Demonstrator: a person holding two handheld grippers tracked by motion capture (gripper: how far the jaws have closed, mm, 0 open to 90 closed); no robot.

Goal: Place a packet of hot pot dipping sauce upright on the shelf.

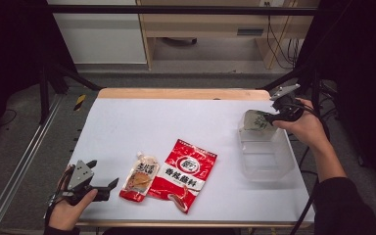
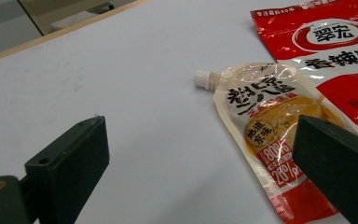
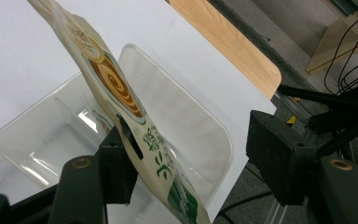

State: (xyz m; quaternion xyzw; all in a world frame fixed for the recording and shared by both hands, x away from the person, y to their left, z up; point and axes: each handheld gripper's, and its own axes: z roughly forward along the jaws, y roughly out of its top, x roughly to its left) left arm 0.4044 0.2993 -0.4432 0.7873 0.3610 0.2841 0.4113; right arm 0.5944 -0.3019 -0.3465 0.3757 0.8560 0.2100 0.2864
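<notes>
The white table (image 1: 142, 122) spreads across the middle of the high view, its wooden far edge running along the top. At the right of that view a clear plastic bin (image 1: 267, 159) stands on the table, open side up. Just left of centre lies a red seasoning packet (image 1: 186, 174), flat, with bold white characters, and against its left edge, touching or slightly overlapping it, lies a smaller spouted sauce pouch (image 1: 139, 178), its white cap pointing toward the upper part of the frame. Over the bin's far rim, at the upper right, a green-and-white pouch (image 1: 257, 120) hangs tilted; in the right gripper view it slants from the upper left corner down to the bottom centre, leaning on the near black jaw while the other jaw stands well apart from it. The right gripper (image 1: 274, 117) thus has its jaws parted and presses nothing. At the lower left of the high view the left gripper (image 1: 110, 188) rests low near the table's front edge, jaws spread wide and empty; in the left gripper view the spouted sauce pouch (image 2: 270, 121) lies just beyond them, toward the right jaw.
</notes>
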